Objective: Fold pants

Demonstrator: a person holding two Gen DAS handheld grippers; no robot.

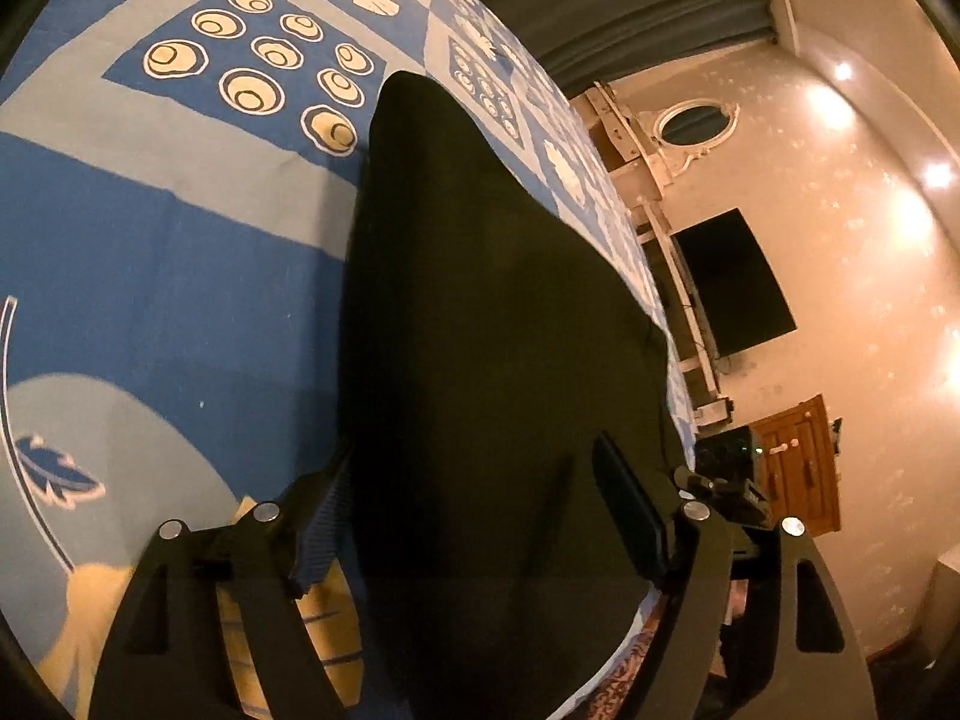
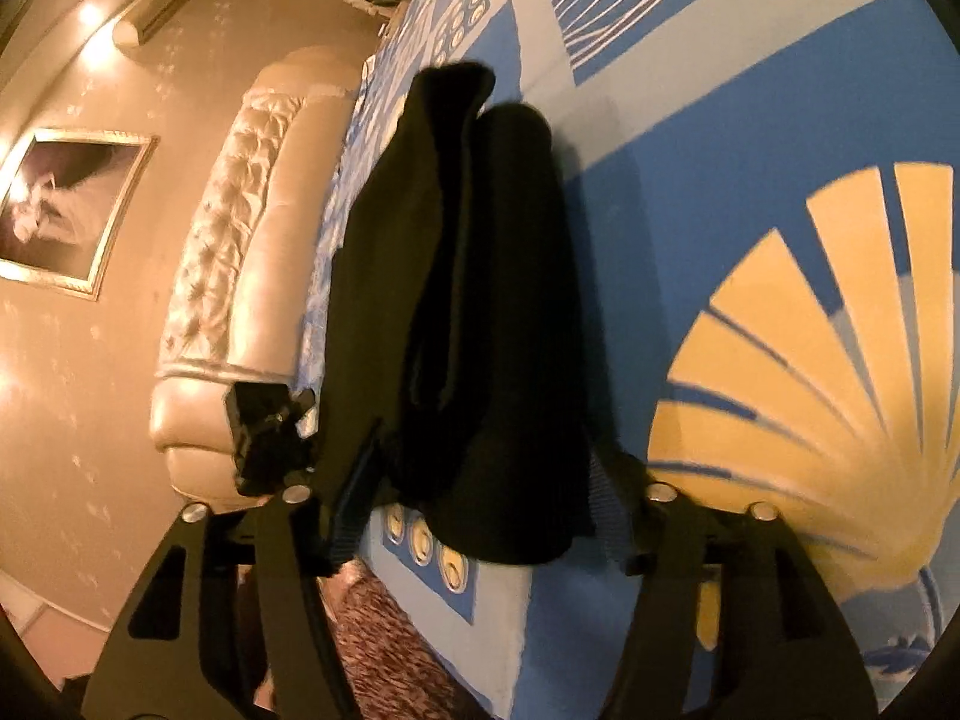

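Jaws on both grippers are standing spread wide, with the black pants lying between the fingers in each view.

Left gripper (image 1: 474, 516): fingers are sitting either side of the near end of the pants (image 1: 498, 324), not pinching the cloth. The left finger (image 1: 318, 528) is resting at the edge of the fabric over the bedsheet (image 1: 168, 276); the right finger pad (image 1: 630, 510) is hovering over the pants' right edge. Contact with the cloth cannot be confirmed.

Right gripper (image 2: 480, 510): likewise released, fingers flanking the near end of the pants (image 2: 474, 312). Whether the pads are touching the fabric cannot be told.

Pants: lying flat on the bed, stretching away from the left gripper toward the far side of the sheet, close to the sheet's right border in the left wrist view. In the right wrist view the garment is showing as a long bundle with a lengthwise fold ridge, two rounded ends at the far side, its near end reaching to the bed's edge.

Bedsheet is showing blue and pale panels with cream rings left of the pants and a yellow fan motif (image 2: 828, 360) right of them. Tufted headboard (image 2: 240, 240) is standing left of the pants in the right wrist view; a dark wall screen (image 1: 732, 282) is hanging right of them in the left wrist view.
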